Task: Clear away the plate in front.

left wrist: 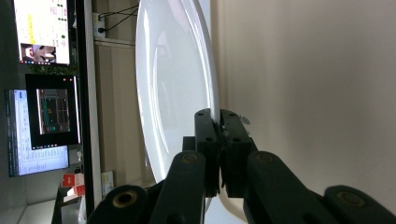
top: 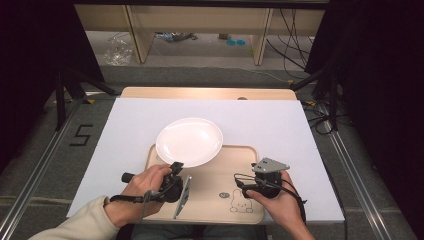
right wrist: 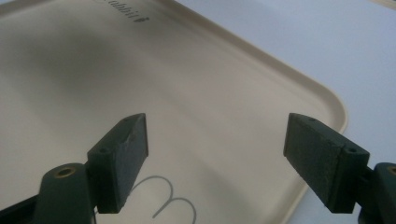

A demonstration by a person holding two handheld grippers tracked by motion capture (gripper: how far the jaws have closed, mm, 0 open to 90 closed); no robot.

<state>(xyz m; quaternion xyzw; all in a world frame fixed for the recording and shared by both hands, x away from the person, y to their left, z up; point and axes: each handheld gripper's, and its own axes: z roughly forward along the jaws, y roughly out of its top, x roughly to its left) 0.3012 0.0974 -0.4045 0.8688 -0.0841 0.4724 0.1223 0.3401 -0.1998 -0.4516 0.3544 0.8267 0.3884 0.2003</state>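
A white plate (top: 189, 141) sits tilted over the far left corner of a beige tray (top: 210, 200). My left gripper (top: 175, 169), rolled on its side in the person's left hand, is shut on the plate's near rim. In the left gripper view its jaws meet on the rim of the plate (left wrist: 173, 84), with the left gripper (left wrist: 218, 122) pinching it and the tray (left wrist: 303, 93) beside it. My right gripper (top: 252, 187) hovers over the tray's right part, beside a rabbit drawing (top: 240, 201). In its own view the right gripper (right wrist: 215, 135) stands open above the tray (right wrist: 187, 84), nothing between its fingers.
The tray lies at the near edge of a white table cover (top: 125, 130), which also appears past the tray's rim in the right gripper view (right wrist: 303, 42). Dark curtains, metal rails and floor cables surround the table.
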